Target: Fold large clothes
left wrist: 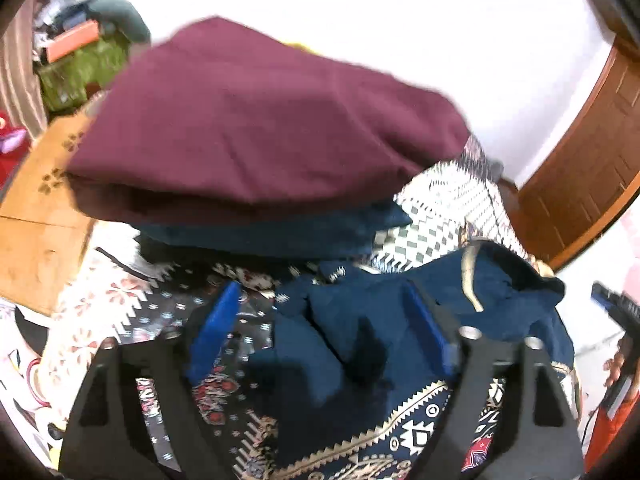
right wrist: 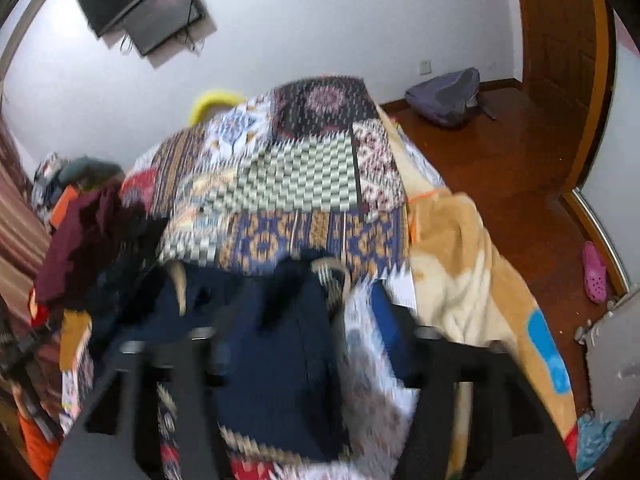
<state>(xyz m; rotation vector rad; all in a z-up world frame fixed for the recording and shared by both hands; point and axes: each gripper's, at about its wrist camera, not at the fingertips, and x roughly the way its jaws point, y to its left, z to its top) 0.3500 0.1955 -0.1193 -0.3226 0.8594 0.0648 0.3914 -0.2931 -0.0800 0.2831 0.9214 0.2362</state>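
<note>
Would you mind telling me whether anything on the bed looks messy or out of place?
Yes. The navy garment lies crumpled in a heap on the patterned bedspread, not flat, between the open fingers of the left gripper. By contrast, the maroon garment sits neatly folded on a stack behind it.
</note>
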